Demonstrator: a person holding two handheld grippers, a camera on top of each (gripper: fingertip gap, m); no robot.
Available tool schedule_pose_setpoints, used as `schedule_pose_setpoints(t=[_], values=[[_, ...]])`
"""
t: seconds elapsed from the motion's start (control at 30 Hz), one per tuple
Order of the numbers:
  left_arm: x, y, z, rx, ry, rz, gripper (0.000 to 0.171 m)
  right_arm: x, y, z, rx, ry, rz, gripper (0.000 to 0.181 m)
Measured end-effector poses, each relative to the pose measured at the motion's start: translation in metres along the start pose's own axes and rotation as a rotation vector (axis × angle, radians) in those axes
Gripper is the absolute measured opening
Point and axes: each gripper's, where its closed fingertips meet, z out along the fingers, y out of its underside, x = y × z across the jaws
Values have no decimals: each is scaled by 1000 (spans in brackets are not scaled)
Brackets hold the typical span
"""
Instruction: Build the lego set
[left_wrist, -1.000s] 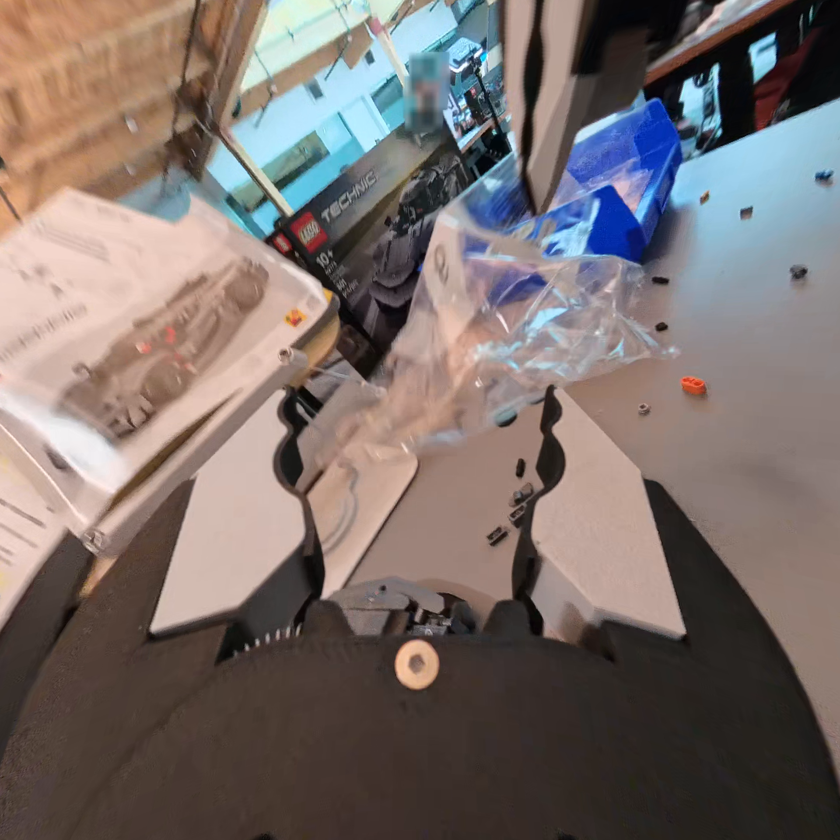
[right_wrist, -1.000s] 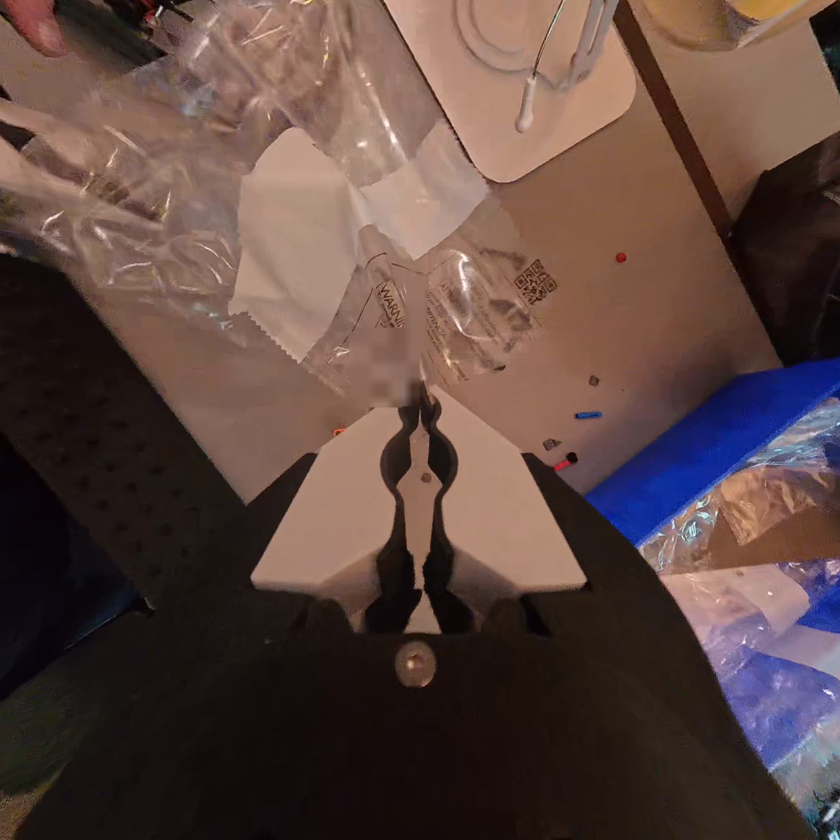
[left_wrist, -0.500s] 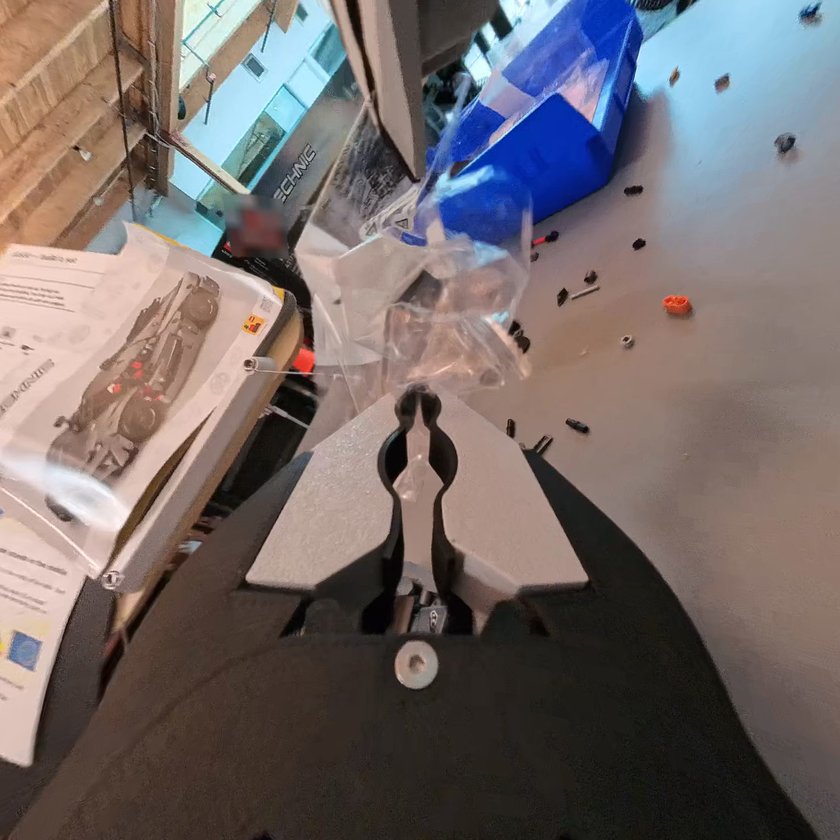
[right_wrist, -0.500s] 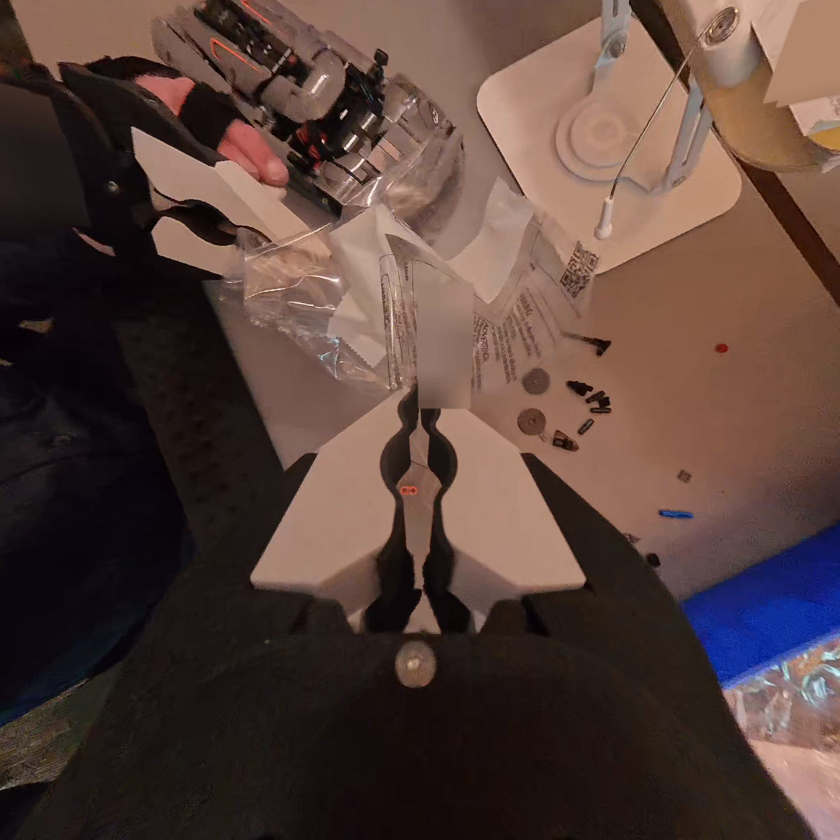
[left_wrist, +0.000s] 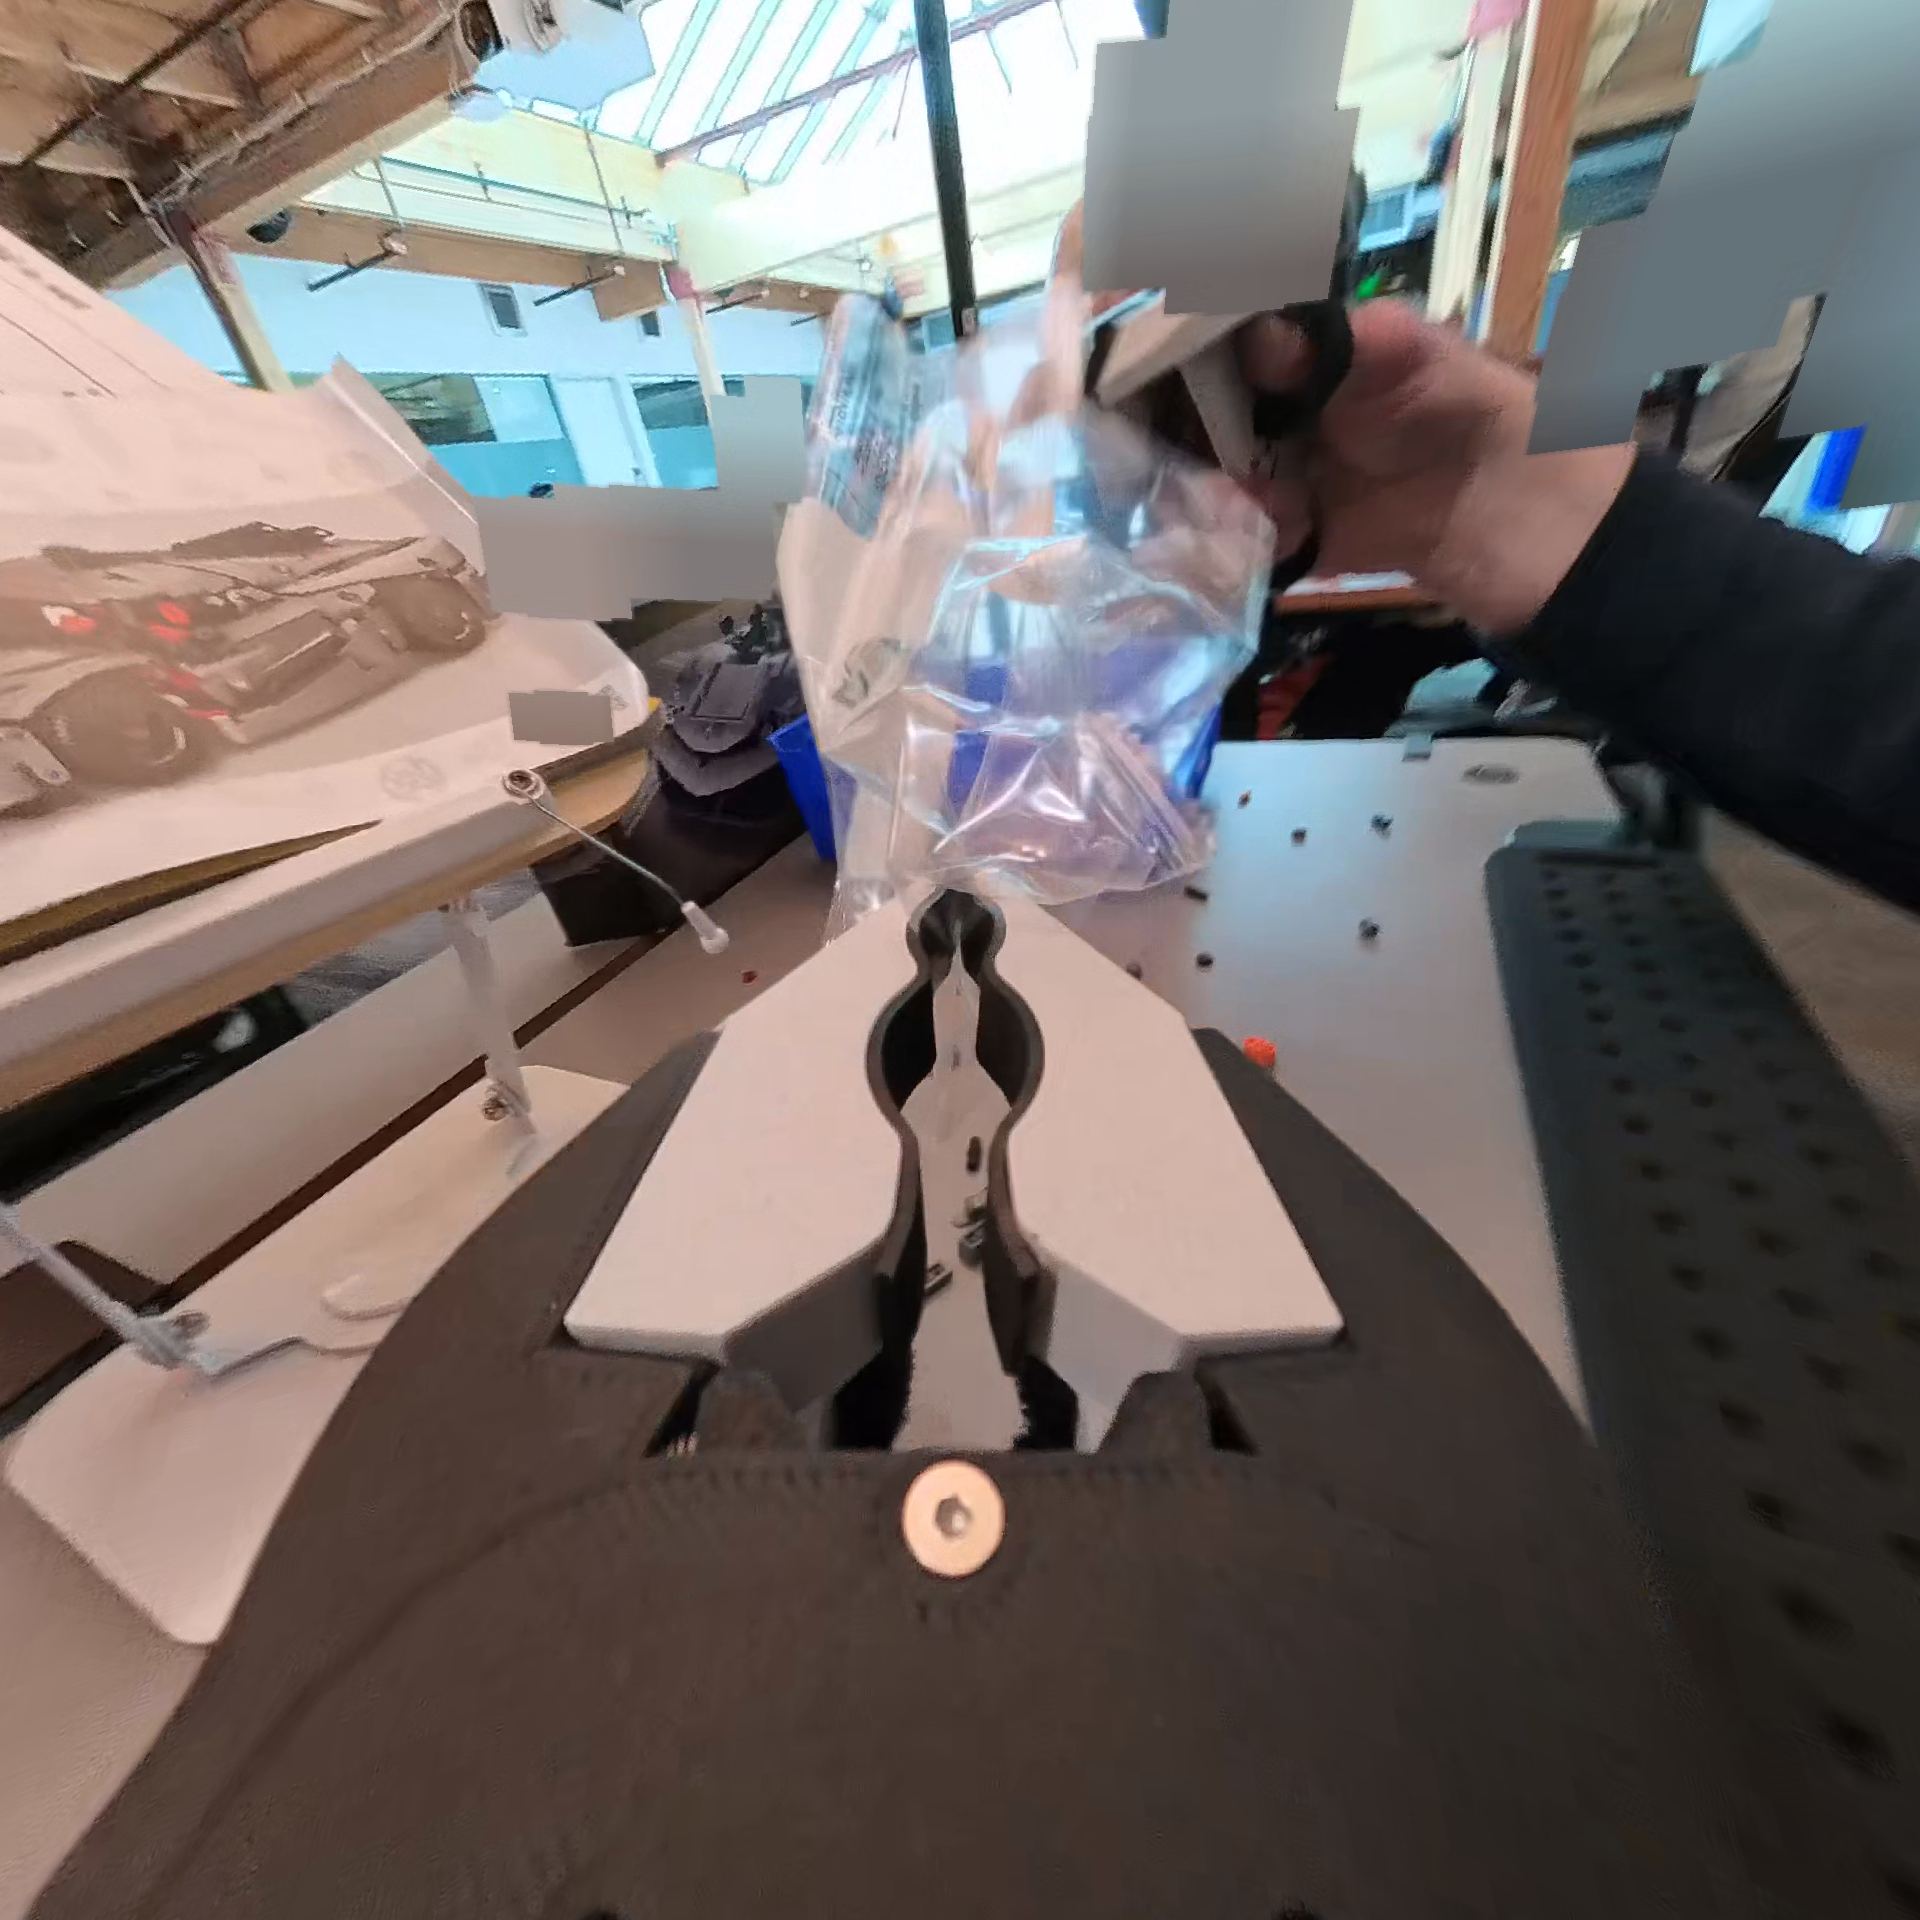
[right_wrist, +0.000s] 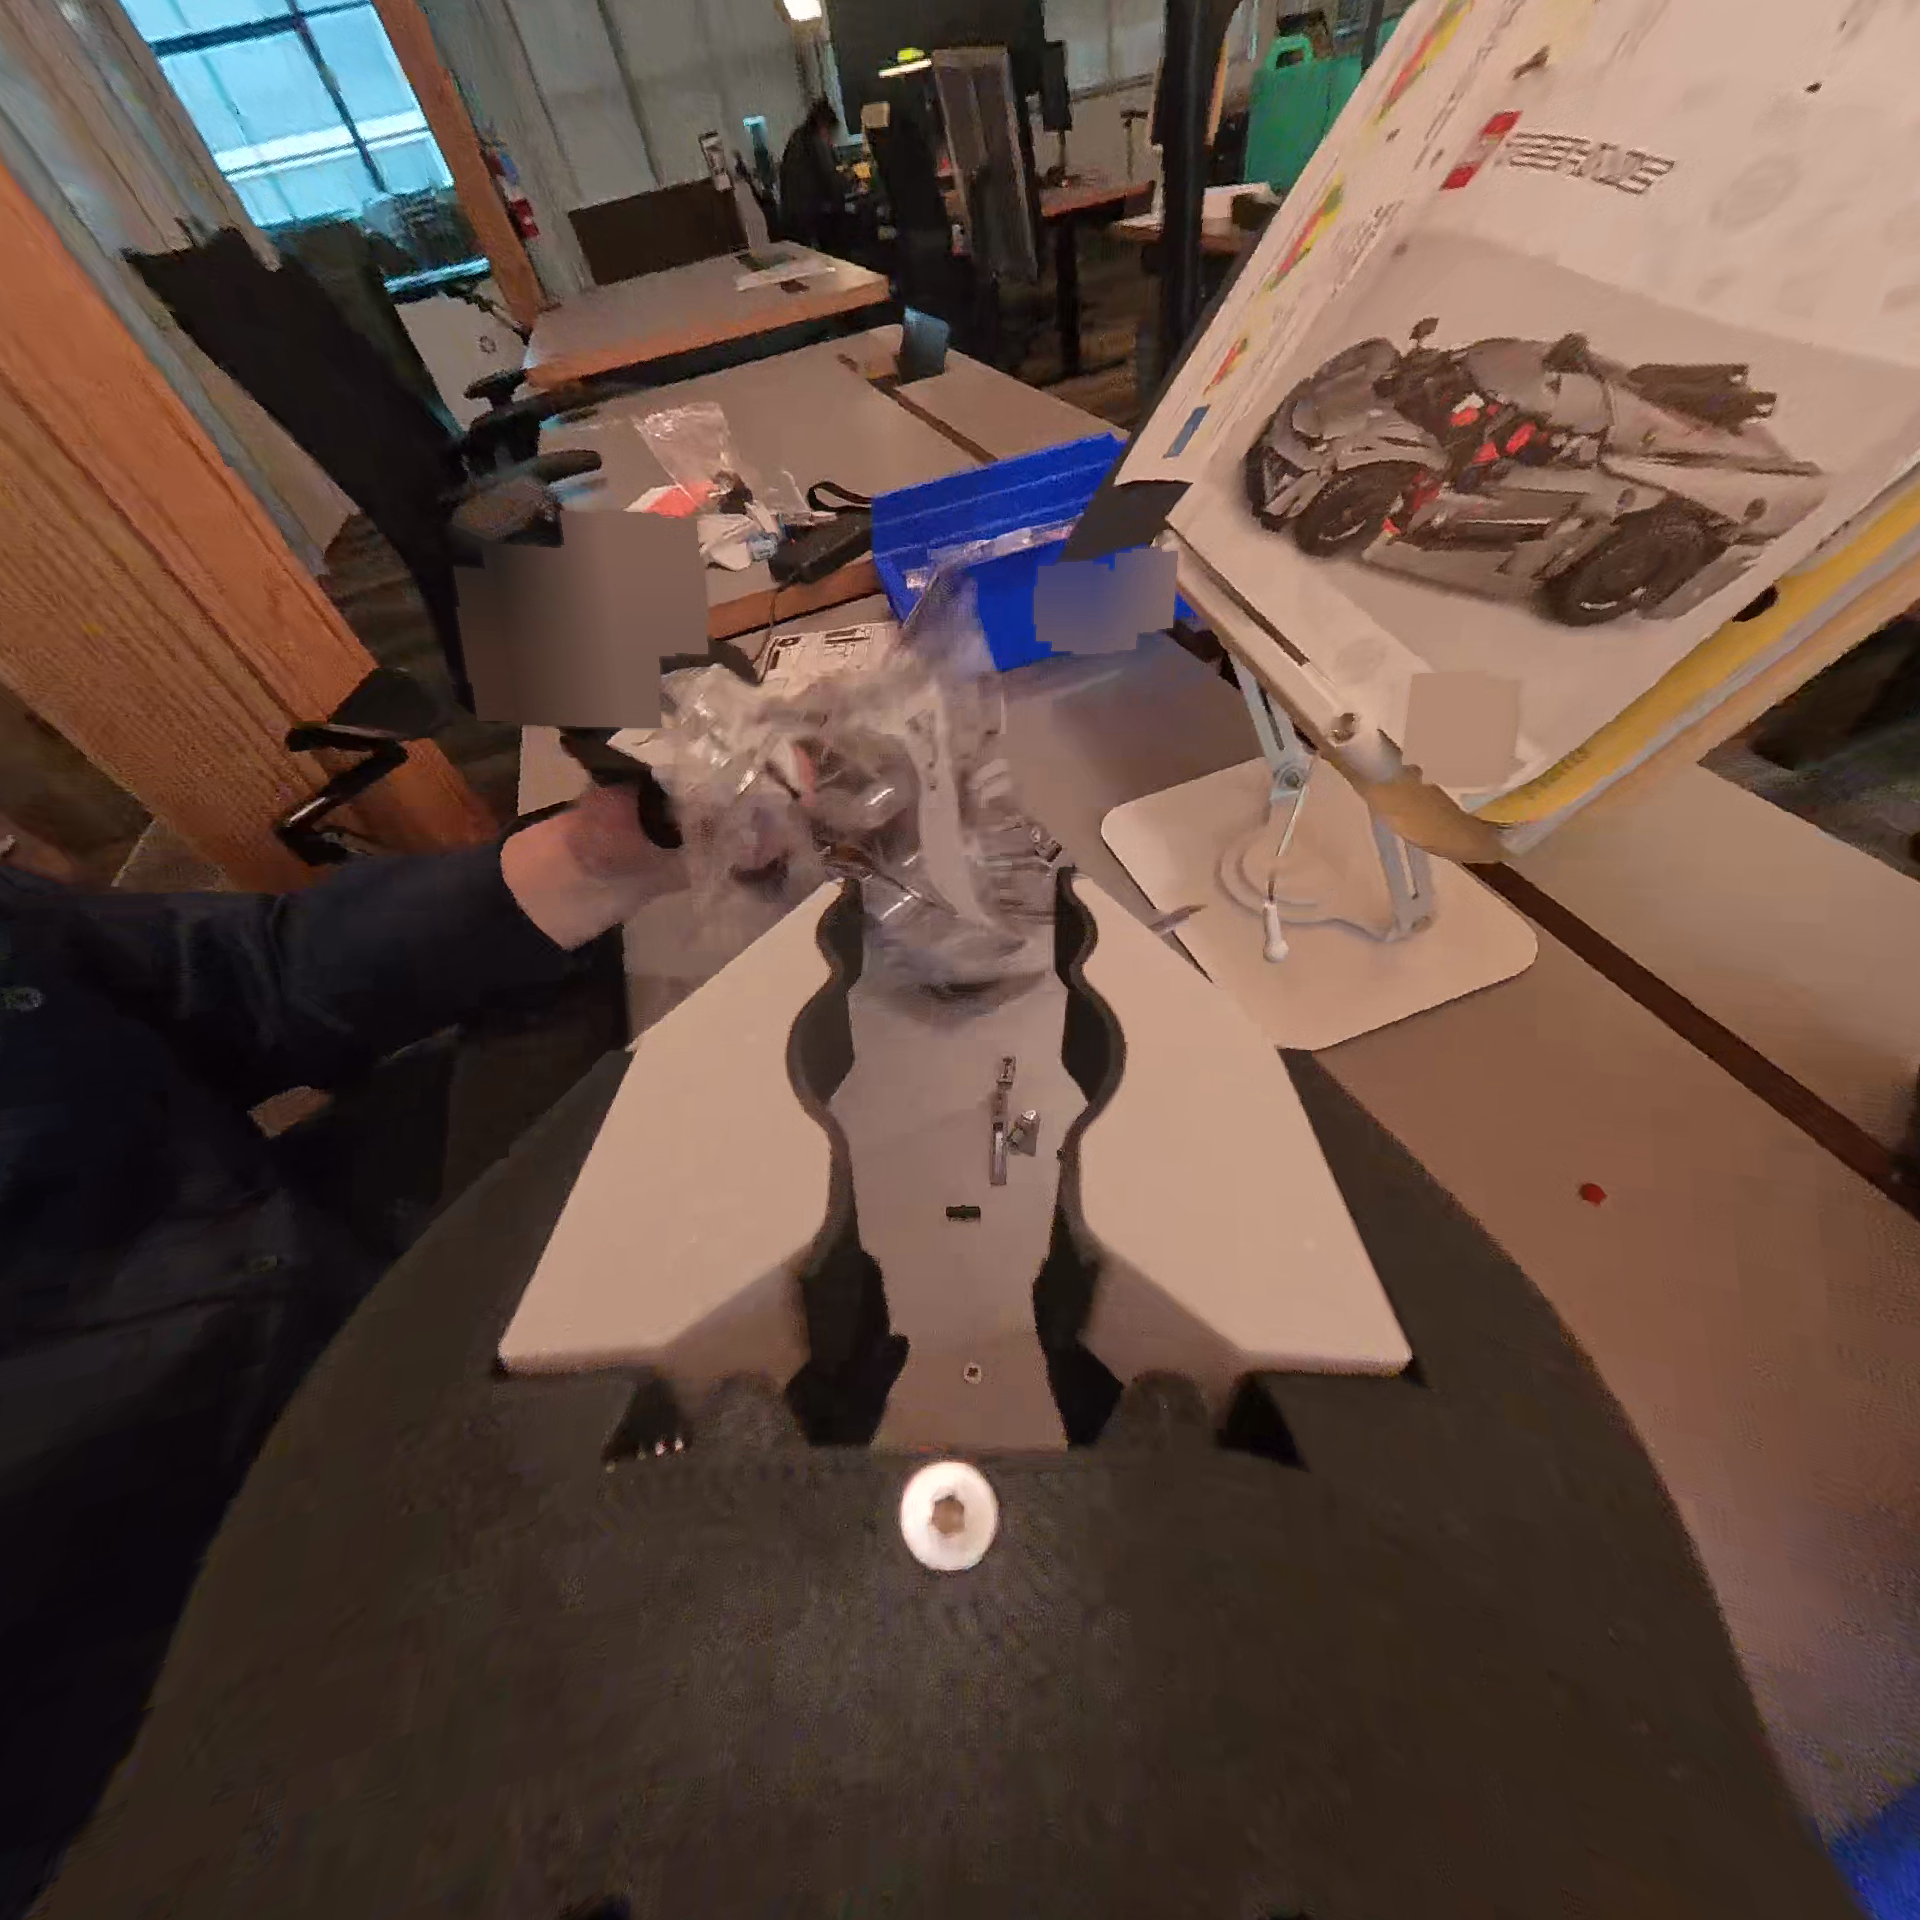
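Lego bag (left_wrist: 997, 644): your L gripper (left_wrist: 954, 914) pinches its corner tight, R gripper (right_wrist: 951, 904) gapes empty. Shake it low over table (right_wrist: 1558, 1299) so pcs don't scatter.

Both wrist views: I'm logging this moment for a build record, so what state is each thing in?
left gripper: shut on the plastic bag
right gripper: open, holding nothing
plastic bag: crumpled, held up off the table
instruction booklet: open, propped tilted on its stand
blue bin: upright, bags inside
small loose pieces: scattered on the table
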Motion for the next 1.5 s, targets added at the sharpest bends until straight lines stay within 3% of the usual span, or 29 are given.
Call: schedule_pose_setpoints(t=[0.03,0.13,0.27,0.43,0.47,0.53,0.63,0.77,0.87,0.93,1.0,1.1,1.23,1.37,1.5], values=[[-3,-2,-2,19,4,-35,0,-10,5,1,-25,-42,-33,49],[-8,-4,-7,57,35,-124,0,-24,12,7,-67,-7,-194,51],[-4,-6,-8,79,90,-171,0,-33,-3,18,-24,114,-424,51],[7,-4,-5,73,170,-196,0,-35,8,50,-155,75,-479,53],[9,-5,-5,75,186,-206,0,-36,18,55,-207,49,-484,44],[7,-6,-7,88,188,-226,0,-34,35,63,-298,21,-490,8],[-5,-4,-12,86,149,-269,0,-35,48,65,-345,-28,-412,0],[-16,-5,-16,108,133,-340,0,-45,40,65,-219,-116,-291,17],[-20,-5,-21,94,109,-321,0,-26,9,50,-22,-22,-237,37],[-27,-7,-28,111,85,-337,0,-2,3,36,25,53,-169,32],[-36,-7,-35,118,52,-342,0,21,22,32,-45,101,-157,34],[-44,-4,-42,86,11,-326,0,66,82,38,-305,201,-123,37],[-46,1,-49,37,10,-324,0,112,152,53,-541,297,-150,36],[-47,8,-54,2,43,-387,0,146,192,69,-632,323,-109,28],[-40,13,-50,-27,98,-425,0,155,209,79,-733,326,-141,22]])
